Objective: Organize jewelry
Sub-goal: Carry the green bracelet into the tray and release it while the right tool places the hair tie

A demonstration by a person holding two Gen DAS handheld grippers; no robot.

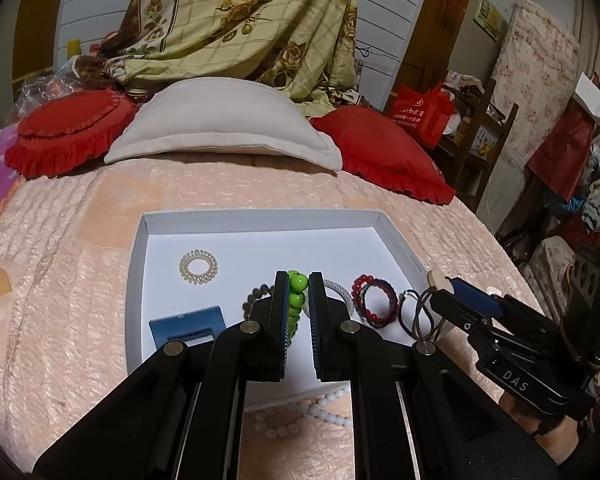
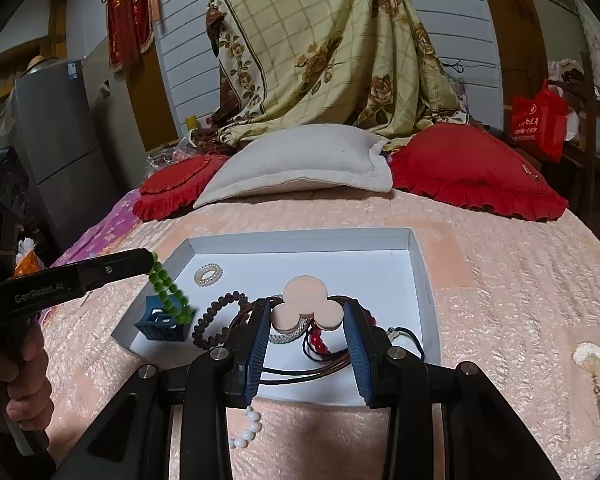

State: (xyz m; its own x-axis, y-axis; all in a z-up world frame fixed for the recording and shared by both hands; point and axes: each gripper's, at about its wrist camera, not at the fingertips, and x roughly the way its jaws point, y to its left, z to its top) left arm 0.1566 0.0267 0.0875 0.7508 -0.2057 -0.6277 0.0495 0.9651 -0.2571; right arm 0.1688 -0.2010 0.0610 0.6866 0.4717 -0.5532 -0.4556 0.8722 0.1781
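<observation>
On the right claw (image 1: 440,286) body, white letters read "DAS".

My left gripper (image 1: 297,300) hides the lower green bead bracelet (image 1: 296,304) and half the brown bead bracelet (image 1: 256,300). My fingers (image 2: 352,344) cover part of the cord necklace (image 2: 300,372). White bead strand (image 2: 248,428) runs under my linkage; ends unseen.

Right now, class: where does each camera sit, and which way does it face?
Left wrist: rides the left gripper, facing the white tray and pillows; jaws shut on the green bead bracelet.
Right wrist: rides the right gripper, same direction; jaws hold a pink three-disc pendant; a hand shows.
Shared: tray, green bracelet, each other's gripper.
</observation>
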